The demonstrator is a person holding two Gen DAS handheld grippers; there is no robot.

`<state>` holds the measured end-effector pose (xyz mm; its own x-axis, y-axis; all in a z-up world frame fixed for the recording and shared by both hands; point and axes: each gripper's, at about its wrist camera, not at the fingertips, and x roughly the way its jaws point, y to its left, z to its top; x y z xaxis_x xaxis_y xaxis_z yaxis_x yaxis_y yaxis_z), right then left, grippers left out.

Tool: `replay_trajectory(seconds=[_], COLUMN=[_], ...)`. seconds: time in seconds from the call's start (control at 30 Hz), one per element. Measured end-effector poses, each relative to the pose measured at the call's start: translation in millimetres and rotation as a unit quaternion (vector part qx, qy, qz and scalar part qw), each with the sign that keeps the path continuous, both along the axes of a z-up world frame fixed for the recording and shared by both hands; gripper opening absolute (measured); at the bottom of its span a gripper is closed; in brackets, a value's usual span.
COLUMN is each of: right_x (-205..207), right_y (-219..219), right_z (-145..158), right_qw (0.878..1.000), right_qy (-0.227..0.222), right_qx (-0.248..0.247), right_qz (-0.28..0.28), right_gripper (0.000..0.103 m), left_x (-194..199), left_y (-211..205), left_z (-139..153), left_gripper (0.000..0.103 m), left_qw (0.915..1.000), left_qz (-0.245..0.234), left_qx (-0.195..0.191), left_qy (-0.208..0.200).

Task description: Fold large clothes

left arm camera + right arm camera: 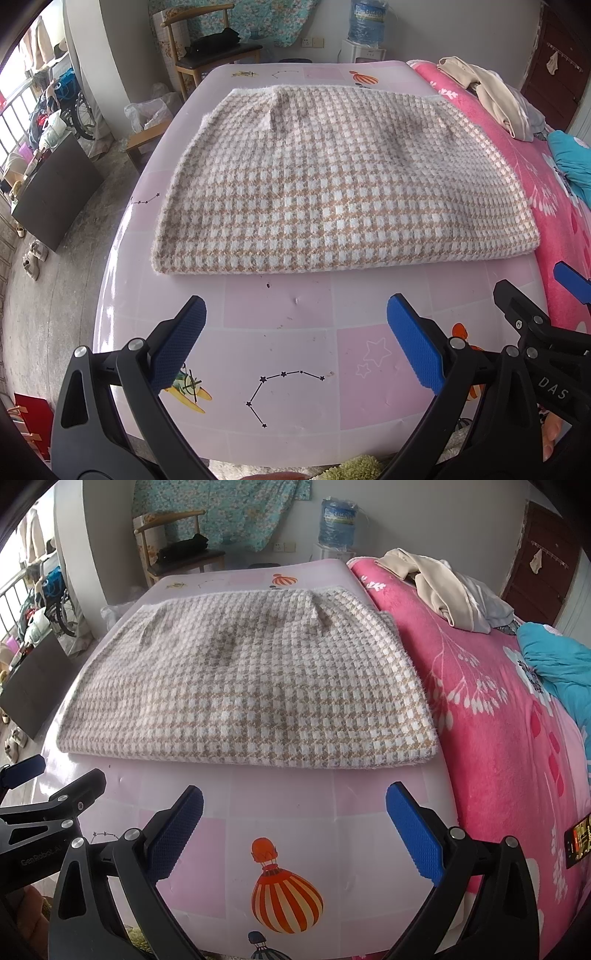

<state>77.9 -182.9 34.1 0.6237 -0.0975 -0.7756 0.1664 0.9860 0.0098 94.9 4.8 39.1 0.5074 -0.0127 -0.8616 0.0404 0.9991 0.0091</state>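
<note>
Sweater point(332, 177), checked, folded flat on pink mat point(280, 332) over bed.
Left claw point(295, 339) and right claw point(295, 830) both released, empty, short of near edge; a one-layer pinch risks undoing the fold.

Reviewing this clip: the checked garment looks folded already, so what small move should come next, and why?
Probably bring both open tools, left tool and right tool, forward to the near folded edge of the checked garment. It lies flat on the pink mat, neither tool touches it, and it is still wide, so another fold seems likely.
</note>
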Motion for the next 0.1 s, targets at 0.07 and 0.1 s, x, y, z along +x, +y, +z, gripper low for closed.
replay_trajectory(seconds=[0.07,0.1], right_x=[0.1,0.1], right_y=[0.4,0.3], right_z=[-0.1,-0.1], right_qw=[1.000,1.000], right_qy=[0.000,0.000], right_qx=[0.000,0.000], right_qz=[0.000,0.000], right_gripper=[0.097,0.097], left_x=[-0.1,-0.2], left_y=[0.0,0.3], left_z=[-0.1,-0.1], left_gripper=[0.095,0.095], left_qw=[1.0000,1.0000], left_qz=[0.001,0.001], left_qx=[0.001,0.000], left_qy=[0.000,0.000])
